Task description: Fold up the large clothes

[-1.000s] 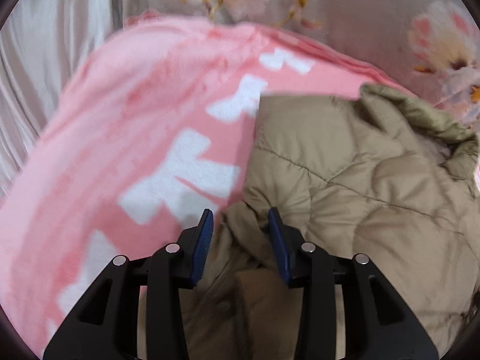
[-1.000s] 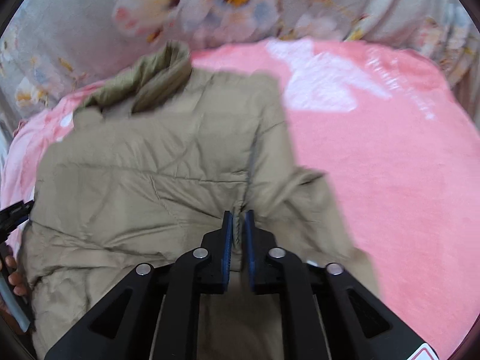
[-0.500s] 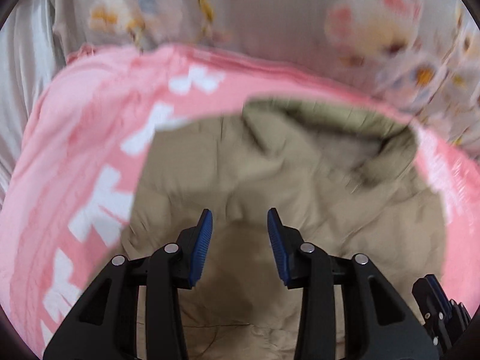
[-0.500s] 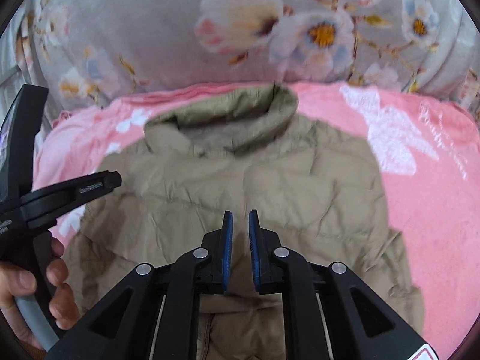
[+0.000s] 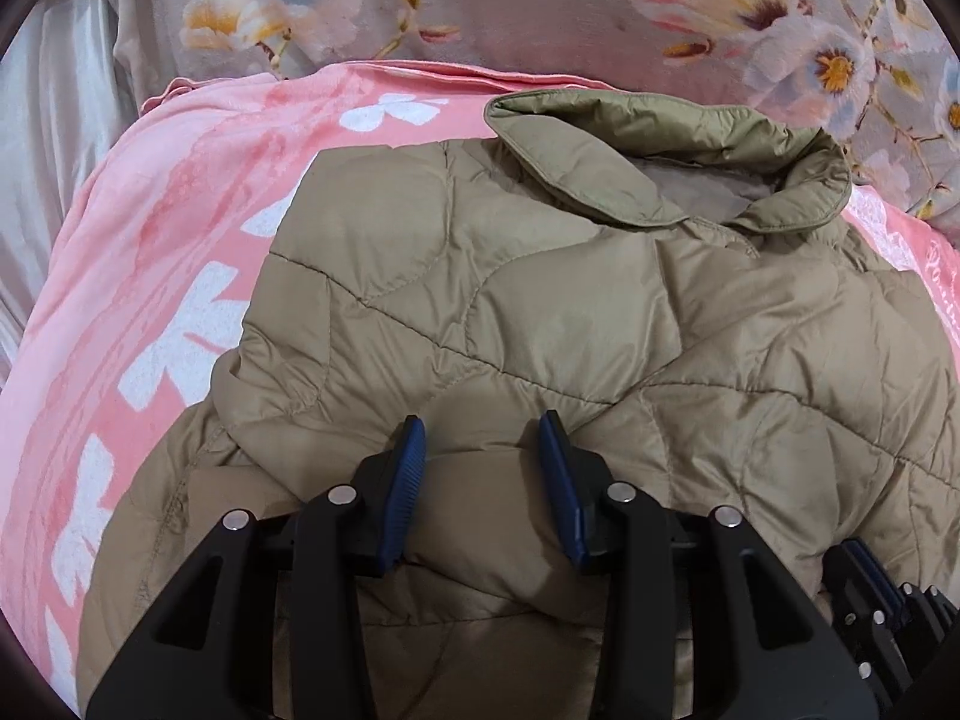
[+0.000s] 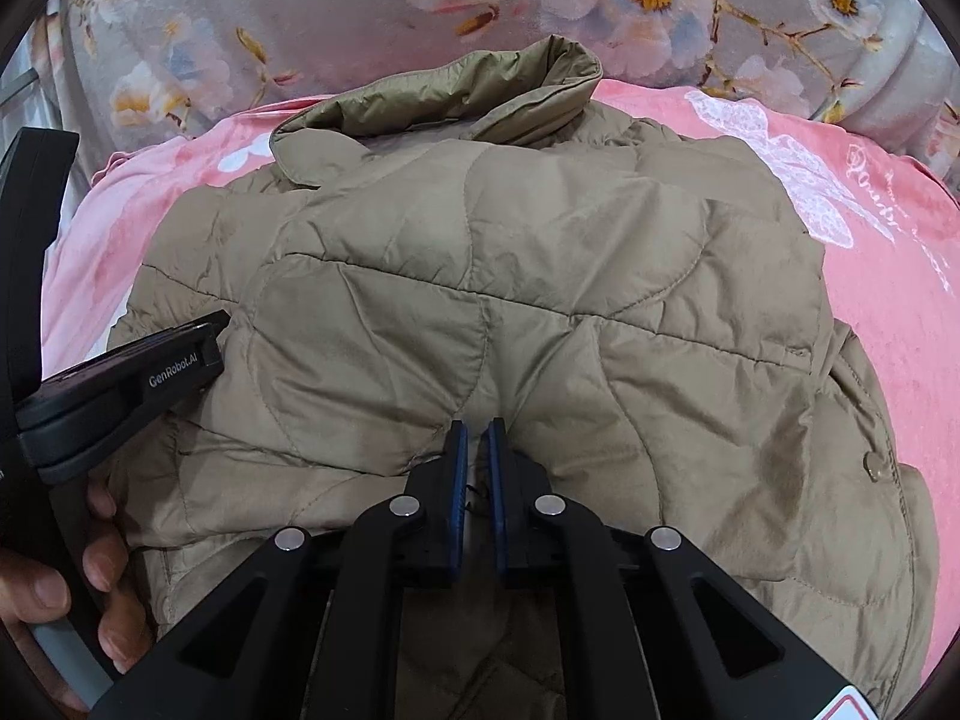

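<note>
I keep the right tool (image 6: 474,450) closed on the jacket's (image 6: 510,276) lower hem and the left tool (image 5: 480,450) half open around a thick fold of it, so the jacket lies doubled toward its collar (image 5: 630,138) on the pink blanket (image 5: 150,252).

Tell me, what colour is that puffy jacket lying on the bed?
The quilted jacket is plain khaki-tan, lying on a pink blanket; the right wrist view shows it best.

Tan quilted jacket (image 5: 570,300), folded over itself, collar (image 5: 660,144) raised at far end, lying on pink blanket (image 5: 150,276)
</note>
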